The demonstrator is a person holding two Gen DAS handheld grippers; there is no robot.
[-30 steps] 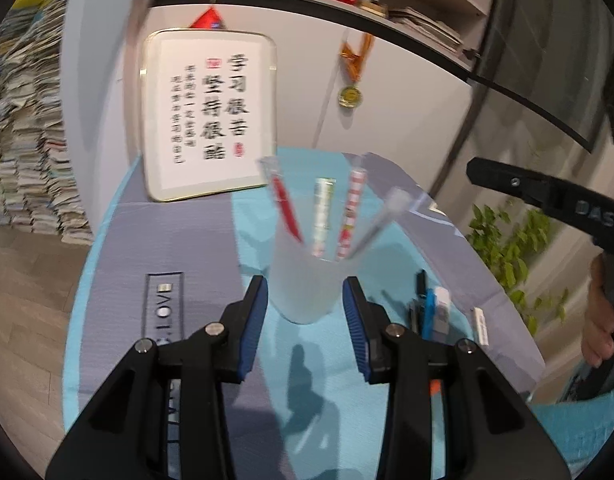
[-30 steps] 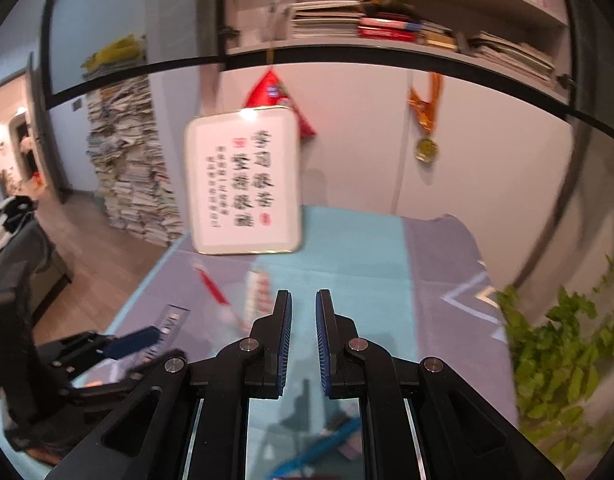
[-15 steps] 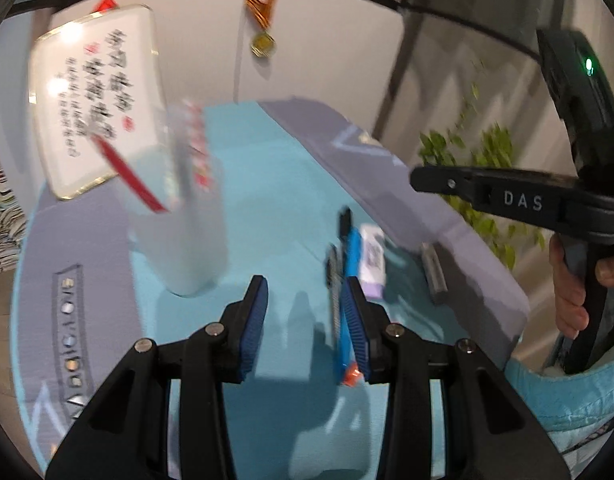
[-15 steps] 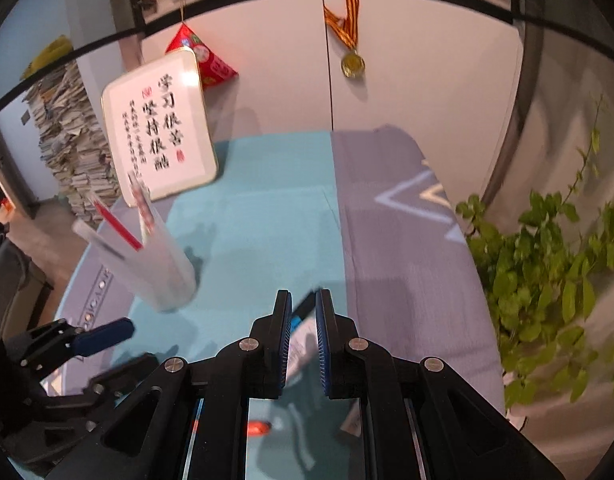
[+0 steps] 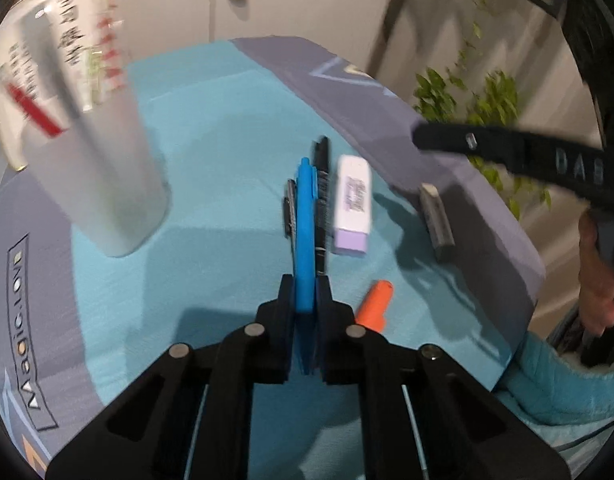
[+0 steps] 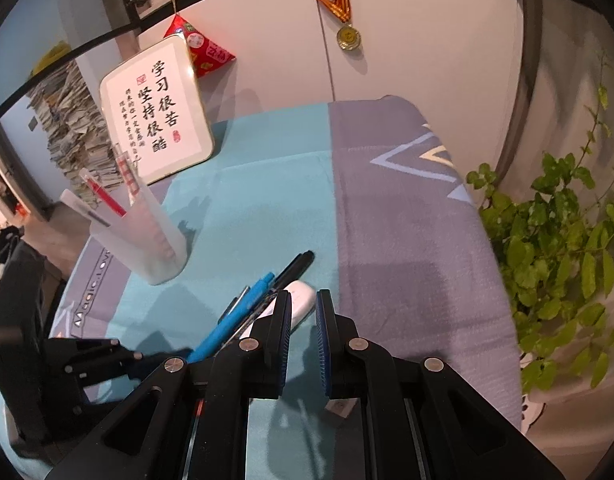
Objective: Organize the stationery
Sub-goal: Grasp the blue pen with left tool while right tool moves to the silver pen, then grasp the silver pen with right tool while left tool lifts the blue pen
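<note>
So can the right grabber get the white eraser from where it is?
Probably yes. The right gripper is open and the white eraser lies just ahead of its fingertips, with nothing lying over it. The blue pen beside it sits in the left gripper, off to the side.

Cup (image 5: 107,184) of pens left of pen row (image 5: 307,216), eraser (image 5: 353,204) right of the row, framed sign (image 6: 157,108) behind cup

The left gripper (image 5: 306,294), open half a second ago, now pinches the blue pen (image 5: 306,220), which points toward 12 o'clock; the right gripper (image 6: 303,312) parts slightly.
</note>
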